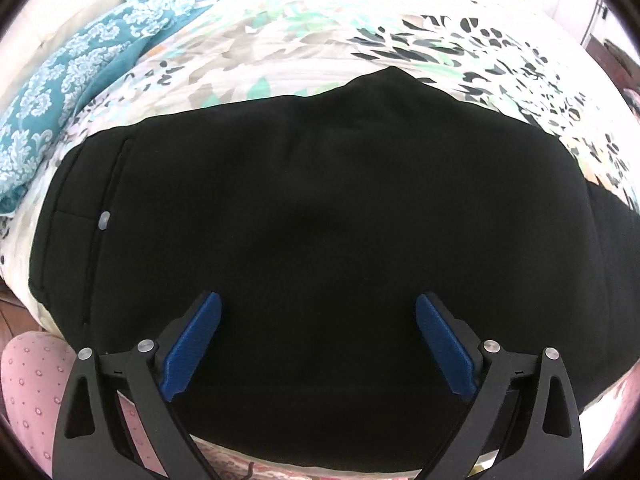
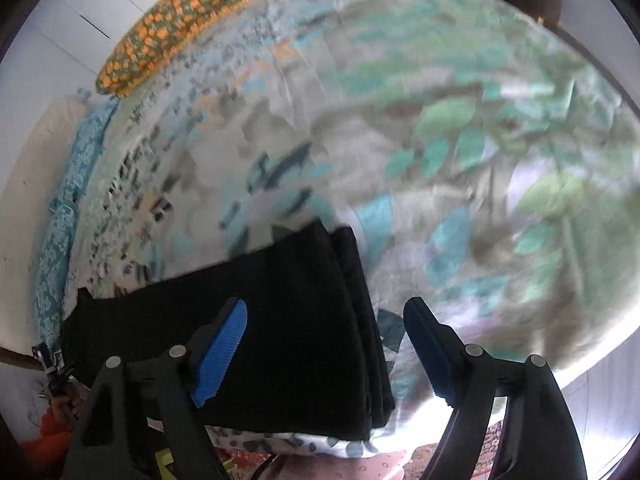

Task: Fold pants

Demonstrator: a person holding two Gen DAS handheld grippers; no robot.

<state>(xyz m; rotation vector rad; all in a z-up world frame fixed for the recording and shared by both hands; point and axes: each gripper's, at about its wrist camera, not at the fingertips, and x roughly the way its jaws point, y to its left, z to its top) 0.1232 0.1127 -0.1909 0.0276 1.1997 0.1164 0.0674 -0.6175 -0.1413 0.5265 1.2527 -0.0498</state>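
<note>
Two tools, both spread, neither pinching anything right now. The black pants [image 1: 320, 208] lie flat on the bed's leaf-print sheet [image 1: 280, 60], filling the middle of the left wrist view, with the left tool [image 1: 318, 344] hanging over the near edge and nothing but fabric showing between its blue pads [image 1: 192, 348]. In the right wrist view the pants [image 2: 280, 312] sit lower centre as a stack with several layered edges along its right side, so they look partly folded already. The right tool [image 2: 326, 344] straddles that stacked edge, pads apart and not pressing, as far as I can tell.

What could go wrong, I'd say:
- the right view is smeared, so that hand seems to be travelling. Closing while moving could catch only the top layer and peel the stack open.
- a pinch reaching too deep could grab the sheet too and drag it along.
- the left tool has lots of loose cloth under it. A shallow bite would probably slip on thick knit.
- the teal patterned cloth [image 1: 68, 92] at upper left is well clear, no worry there.
</note>
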